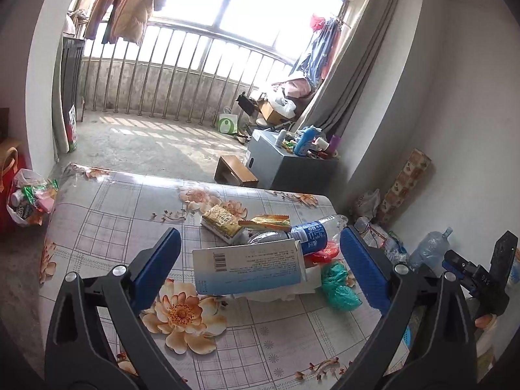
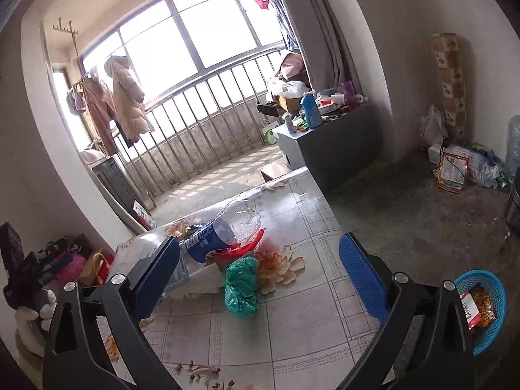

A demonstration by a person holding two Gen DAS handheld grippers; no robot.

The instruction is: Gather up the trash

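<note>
Left gripper (image 1: 260, 261): spread wide, empty, above white box (image 1: 248, 268) in frame centre.
Right gripper (image 2: 260, 271): released, empty.
Risk: box may push bottle (image 1: 308, 232) off table (image 1: 107, 224).

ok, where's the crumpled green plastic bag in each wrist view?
Left wrist: green plastic bag sits right of centre on the table, just inside the right finger, right of the white carton.
Right wrist: it lies at centre, between the open fingers.
Shared landmark: the blue-labelled plastic bottle lies on its side just behind it in both.
</note>
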